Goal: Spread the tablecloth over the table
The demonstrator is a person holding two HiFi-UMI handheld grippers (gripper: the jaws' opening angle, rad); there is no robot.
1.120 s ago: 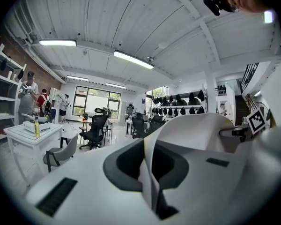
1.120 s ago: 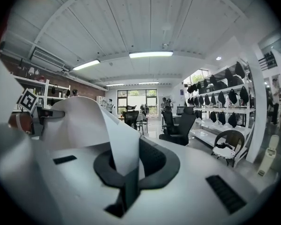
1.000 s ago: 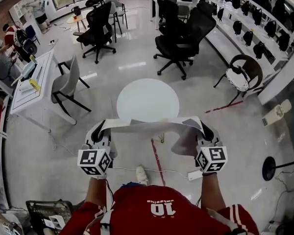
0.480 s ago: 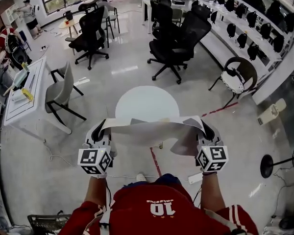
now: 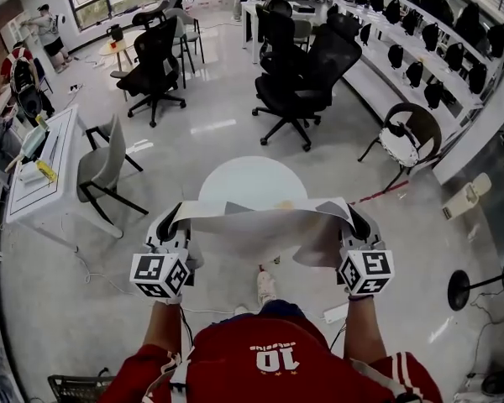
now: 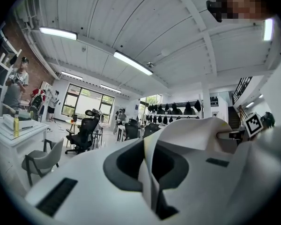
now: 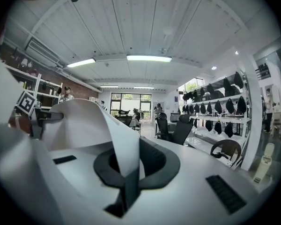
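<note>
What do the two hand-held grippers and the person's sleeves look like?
Both the left gripper and the right gripper have white moulded bodies with dark grey curved pads. Each carries a cube with black-and-white square markers. The person wears a red jersey with white-trimmed sleeves.

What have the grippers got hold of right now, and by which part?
Both are shut on the tablecloth: the left gripper pinches its left end, the right gripper its right end, and the cloth spans between them.

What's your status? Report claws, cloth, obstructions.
Grip: left claw and right claw both shut on tablecloth edge. Cloth stretched between them, held up, not yet on round table ahead. Nothing seen between cloth and table.
</note>
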